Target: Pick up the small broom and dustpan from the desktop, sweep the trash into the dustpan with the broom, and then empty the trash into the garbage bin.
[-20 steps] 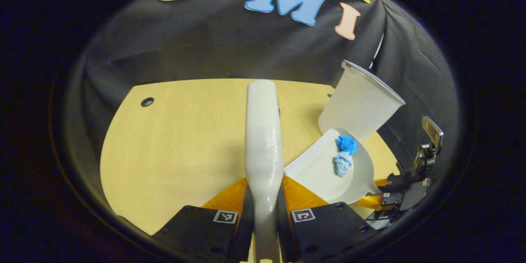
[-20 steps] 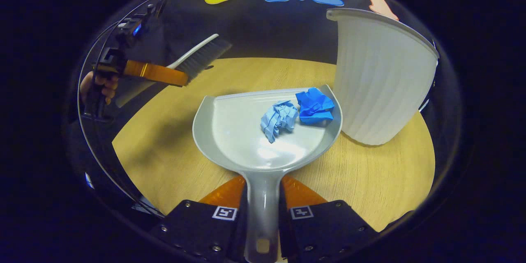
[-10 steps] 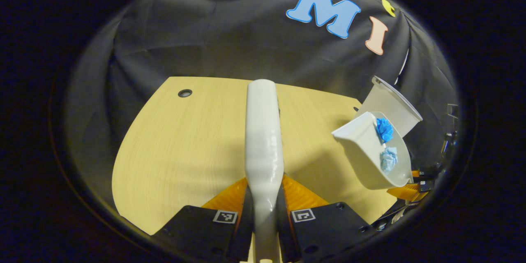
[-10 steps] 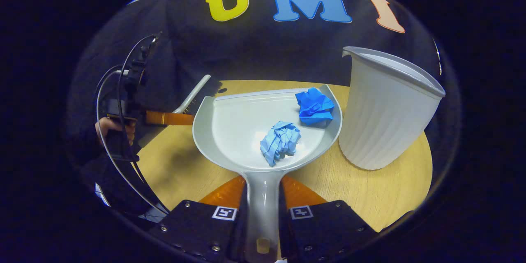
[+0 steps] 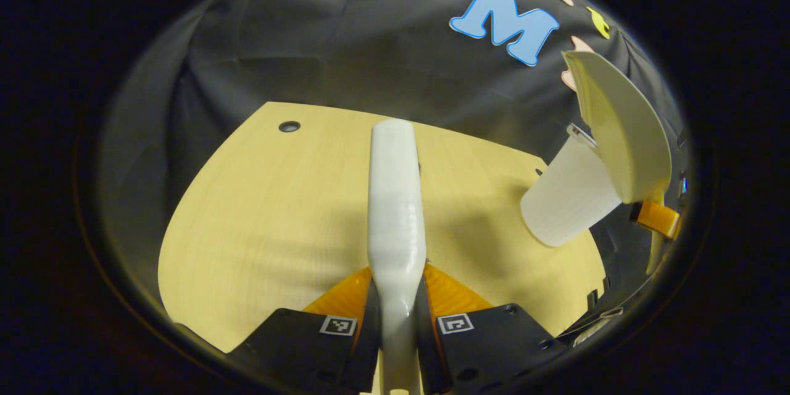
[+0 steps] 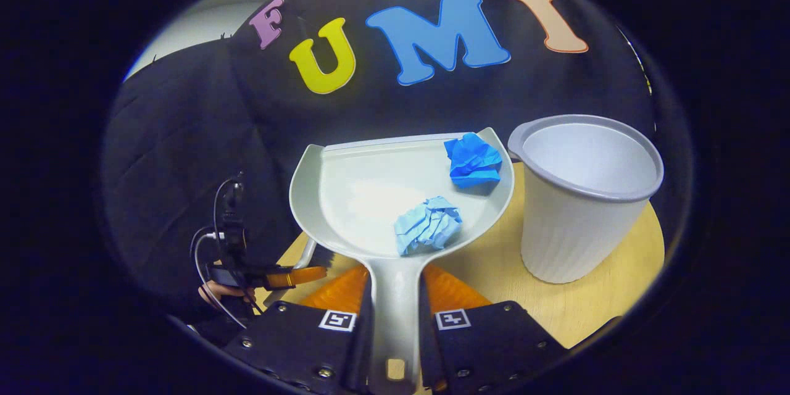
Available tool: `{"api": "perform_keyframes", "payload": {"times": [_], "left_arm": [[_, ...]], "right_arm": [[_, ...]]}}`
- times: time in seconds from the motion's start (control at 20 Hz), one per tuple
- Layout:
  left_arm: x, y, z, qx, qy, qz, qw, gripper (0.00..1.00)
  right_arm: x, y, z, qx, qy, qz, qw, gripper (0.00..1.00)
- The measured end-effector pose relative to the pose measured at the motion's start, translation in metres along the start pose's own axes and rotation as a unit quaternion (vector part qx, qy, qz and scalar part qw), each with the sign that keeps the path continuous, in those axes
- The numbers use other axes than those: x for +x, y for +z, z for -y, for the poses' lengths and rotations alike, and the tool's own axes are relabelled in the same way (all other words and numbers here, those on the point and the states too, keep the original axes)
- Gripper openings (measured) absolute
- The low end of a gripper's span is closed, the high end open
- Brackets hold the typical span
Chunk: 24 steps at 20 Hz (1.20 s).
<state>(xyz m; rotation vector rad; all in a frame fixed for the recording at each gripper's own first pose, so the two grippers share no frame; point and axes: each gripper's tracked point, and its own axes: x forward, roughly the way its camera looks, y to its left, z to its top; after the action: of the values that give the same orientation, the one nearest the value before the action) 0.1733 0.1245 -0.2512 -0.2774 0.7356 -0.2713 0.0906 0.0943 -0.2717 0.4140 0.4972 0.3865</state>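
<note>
My right claw [image 6: 395,321], at the bottom centre of the right gripper view, is clamped on the handle of the dustpan [image 6: 364,197], both fingers pressing its neck; the pan fills the middle of the frame, raised above the desktop [image 6: 592,302], with its right corner just beside the rim of the garbage bin [image 6: 586,197] at centre right. My left claw [image 5: 398,321], at the bottom centre of the left gripper view, is clamped on the broom [image 5: 395,197], whose pale back runs up the middle of that frame over the desktop. The dark blue wad [image 6: 472,160] sits at the pan's far right corner, close to the open lip; the light blue wad [image 6: 429,225] lies nearer the handle. Risk, as I judge it: a tilt begun before the lip is over the bin's mouth would drop the dark blue wad on the desktop; a pour made too fast could bounce paper off the rim; the pan's edge could knock the light bin over. Count: two claws, one broom, one dustpan, one bin, two paper wads.
</note>
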Motion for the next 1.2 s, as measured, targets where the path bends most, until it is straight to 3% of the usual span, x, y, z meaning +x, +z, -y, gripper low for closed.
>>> {"api": "perform_keyframes", "payload": {"times": [0.2,0.55,0.65,0.85,1.05,1.1,1.2], "left_arm": [[0.015,-0.001,0.035,-0.003,-0.013,-0.007,1.0,0.34],[0.029,-0.007,0.075,0.006,-0.03,-0.024,0.999,0.36],[0.032,-0.009,0.081,0.009,-0.032,-0.029,0.999,0.34],[0.032,-0.01,0.091,0.021,-0.032,-0.038,0.999,0.36],[0.033,-0.014,0.101,0.038,-0.033,-0.047,0.998,0.31],[0.033,-0.015,0.105,0.042,-0.033,-0.049,0.997,0.36],[0.032,-0.016,0.11,0.052,-0.035,-0.052,0.997,0.34]], "right_arm": [[0.001,0.005,-0.005,0.067,0.025,0.039,0.997,0.32],[-0.019,0.027,0.001,0.188,0.061,0.093,0.976,0.32],[-0.028,0.036,0.008,0.247,0.086,0.114,0.959,0.32],[-0.044,0.05,0.033,0.358,0.119,0.16,0.912,0.32],[-0.066,0.045,0.048,0.427,0.146,0.184,0.873,0.32],[-0.073,0.041,0.051,0.437,0.15,0.189,0.867,0.32],[-0.076,0.044,0.054,0.455,0.161,0.195,0.854,0.32]]}}
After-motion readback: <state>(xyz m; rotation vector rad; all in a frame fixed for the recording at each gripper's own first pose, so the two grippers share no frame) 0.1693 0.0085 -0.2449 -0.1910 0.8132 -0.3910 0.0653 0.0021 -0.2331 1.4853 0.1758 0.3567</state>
